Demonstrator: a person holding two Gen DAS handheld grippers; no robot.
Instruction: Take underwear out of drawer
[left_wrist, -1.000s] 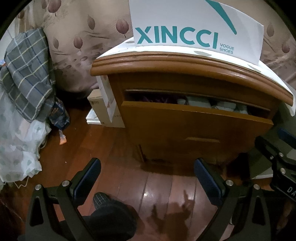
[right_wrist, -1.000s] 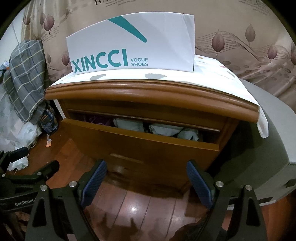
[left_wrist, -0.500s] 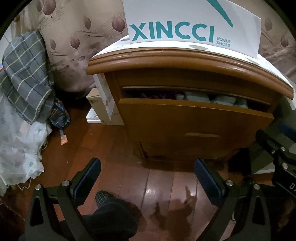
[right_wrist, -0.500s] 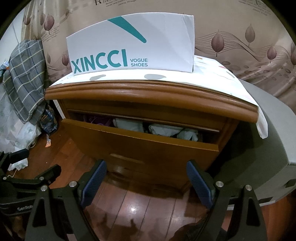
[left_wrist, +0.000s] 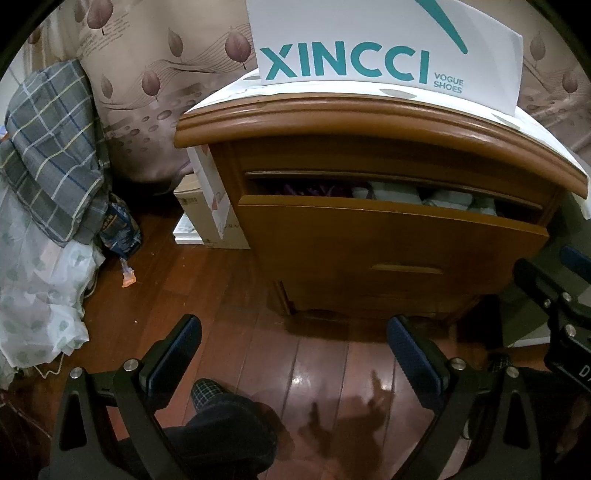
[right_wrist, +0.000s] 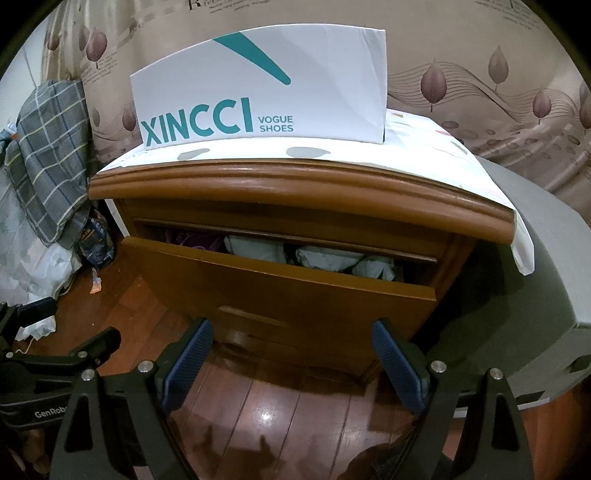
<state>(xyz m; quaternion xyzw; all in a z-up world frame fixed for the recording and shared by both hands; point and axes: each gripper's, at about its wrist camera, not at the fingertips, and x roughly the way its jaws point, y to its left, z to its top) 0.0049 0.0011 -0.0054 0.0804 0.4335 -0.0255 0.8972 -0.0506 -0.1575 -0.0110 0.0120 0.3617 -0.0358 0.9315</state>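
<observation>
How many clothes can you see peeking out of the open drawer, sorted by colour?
Purple bundle: 1
Pale mint-white folded pieces: 3
Total showing in the drawer: 4. More may hide deeper inside.

You have one nightstand (right_wrist: 303, 192) with one drawer (right_wrist: 280, 291) (partly open), holding three pale folded bundles (right_wrist: 255, 249) and one purple item (right_wrist: 199, 240). One shoe box (right_wrist: 266, 88) sits on top.
</observation>
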